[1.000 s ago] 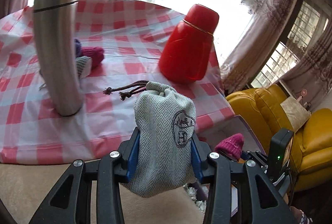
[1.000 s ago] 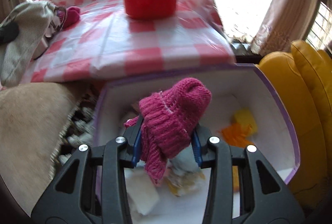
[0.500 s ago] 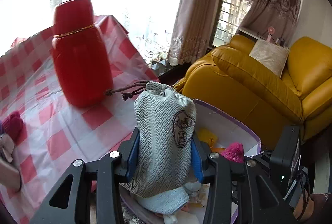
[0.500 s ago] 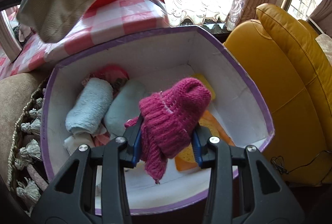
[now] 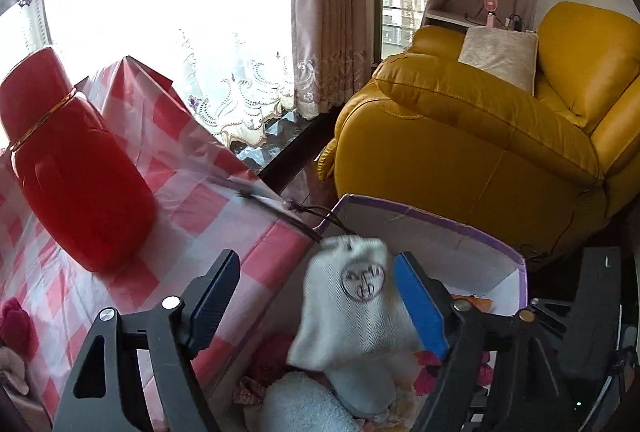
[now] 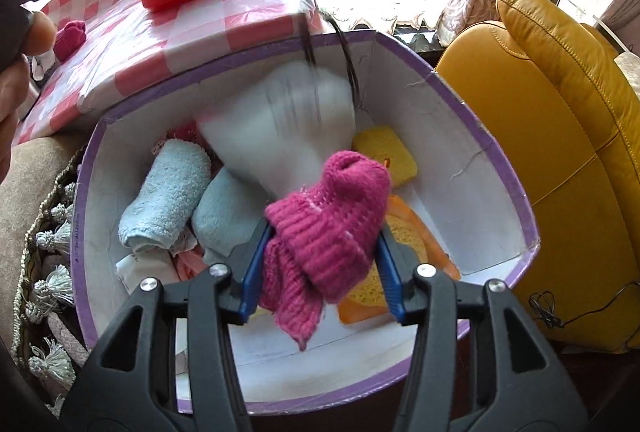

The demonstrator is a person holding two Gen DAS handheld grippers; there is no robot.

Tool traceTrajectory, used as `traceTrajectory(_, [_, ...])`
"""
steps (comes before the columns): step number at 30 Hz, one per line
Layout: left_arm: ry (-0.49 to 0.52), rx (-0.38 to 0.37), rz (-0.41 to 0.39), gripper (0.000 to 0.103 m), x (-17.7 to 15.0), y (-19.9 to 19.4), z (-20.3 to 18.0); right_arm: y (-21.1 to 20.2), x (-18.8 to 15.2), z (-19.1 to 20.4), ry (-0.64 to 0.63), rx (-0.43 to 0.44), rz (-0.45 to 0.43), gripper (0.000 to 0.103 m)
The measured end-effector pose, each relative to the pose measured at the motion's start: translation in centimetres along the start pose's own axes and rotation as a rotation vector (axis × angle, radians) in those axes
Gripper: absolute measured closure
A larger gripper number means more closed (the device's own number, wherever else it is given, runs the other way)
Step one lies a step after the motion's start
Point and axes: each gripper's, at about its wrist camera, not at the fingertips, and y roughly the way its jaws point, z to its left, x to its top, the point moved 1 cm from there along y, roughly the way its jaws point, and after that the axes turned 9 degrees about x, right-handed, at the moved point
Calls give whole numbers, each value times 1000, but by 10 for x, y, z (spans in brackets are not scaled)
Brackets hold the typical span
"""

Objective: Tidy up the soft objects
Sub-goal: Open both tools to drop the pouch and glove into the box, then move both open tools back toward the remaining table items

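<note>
My left gripper [image 5: 320,296] is open above the purple-rimmed white box [image 5: 448,222]. The grey herringbone drawstring pouch [image 5: 352,308] is blurred between its jaws, loose from them, dropping into the box; it also shows in the right wrist view [image 6: 288,127]. My right gripper [image 6: 320,252] is shut on a pink knitted hat [image 6: 332,224], held over the box [image 6: 500,167]. Inside lie two light blue rolled towels [image 6: 168,191], yellow and orange sponges [image 6: 384,151] and other soft items.
A red flask [image 5: 72,167] stands on the red-checked tablecloth [image 5: 224,216] left of the box. Another pink knitted item [image 6: 70,35] lies on the table. A yellow leather armchair [image 5: 500,135] is right of the box. A tasselled beige cushion [image 6: 44,232] borders the box's left.
My left gripper has swung right from the table to over the box and opened, letting the pouch fall. My right gripper has held the pink hat over the box throughout.
</note>
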Motion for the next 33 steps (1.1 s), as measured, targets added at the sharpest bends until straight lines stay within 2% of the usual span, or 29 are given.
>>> traceTrajectory(7, [-93, 6, 18, 23, -9, -1, 27, -1, 1, 4, -11, 4, 9, 45])
traceTrajectory(10, [-117, 12, 21, 23, -13, -5, 35, -4, 3, 8, -20, 1, -1, 37])
traceTrajectory(12, [-130, 12, 19, 23, -17, -9, 38, -7, 5, 12, -35, -11, -9, 27])
traceTrajectory(20, [-199, 22, -10, 23, -32, -37, 57, -12, 14, 27, -73, -4, -22, 26])
traceTrajectory(26, [-259, 31, -32, 23, -55, -67, 76, -18, 23, 56, -132, 21, -44, 26])
traceTrajectory(29, [-332, 25, -39, 23, -71, -85, 94, -19, 30, 73, -168, 33, -54, 26])
traceTrajectory(33, [-430, 66, -40, 23, -90, -106, 123, -19, 38, 97, -215, 48, -63, 26])
